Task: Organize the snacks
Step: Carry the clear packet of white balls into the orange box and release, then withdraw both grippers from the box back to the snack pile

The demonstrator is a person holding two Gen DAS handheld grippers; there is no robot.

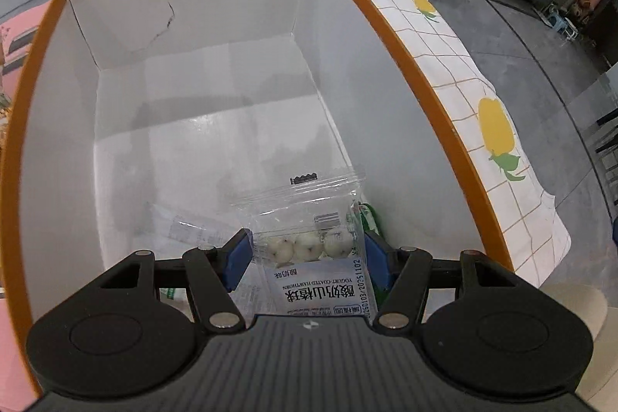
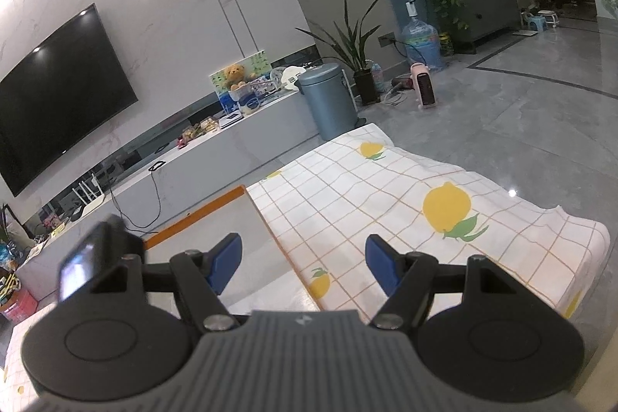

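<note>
In the left wrist view, the left tool [image 1: 307, 257] is clamped on a clear snack packet [image 1: 309, 250] with white balls, low inside the orange-rimmed white box [image 1: 390, 26]. In the right wrist view, the right tool [image 2: 303, 263] has its fingers apart and empty above the table with the lemon-print cloth [image 2: 386, 188], beside the box corner

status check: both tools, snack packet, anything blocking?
Left tool shut on hawthorn snack packet, low inside orange-rimmed box. Right tool open, empty, over tablecloth. Nothing in the way.
</note>
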